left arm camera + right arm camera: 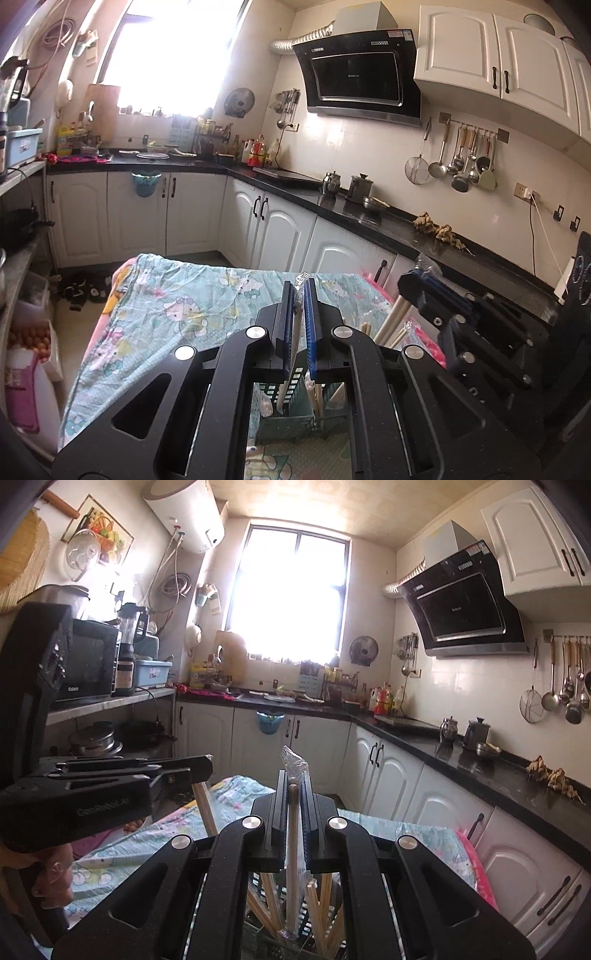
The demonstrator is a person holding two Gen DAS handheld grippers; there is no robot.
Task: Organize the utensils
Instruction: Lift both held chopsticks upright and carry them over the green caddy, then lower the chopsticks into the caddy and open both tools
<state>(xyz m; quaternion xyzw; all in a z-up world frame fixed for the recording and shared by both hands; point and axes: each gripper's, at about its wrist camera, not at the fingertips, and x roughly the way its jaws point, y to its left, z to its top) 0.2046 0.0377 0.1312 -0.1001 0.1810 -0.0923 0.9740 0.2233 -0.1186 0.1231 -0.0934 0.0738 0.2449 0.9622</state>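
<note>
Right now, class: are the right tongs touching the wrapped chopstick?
Touching. The right wrist view shows the right tongs shut on the wrapped chopstick, pads pressed against both its sides.

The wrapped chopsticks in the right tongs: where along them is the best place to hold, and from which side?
The upper part, as now: the right tongs are shut on the wrapped chopsticks near the top, coming from the side. They stand nearly upright with the lower end in the basket, so a high side hold leaves the bottom free to drop in.
</note>
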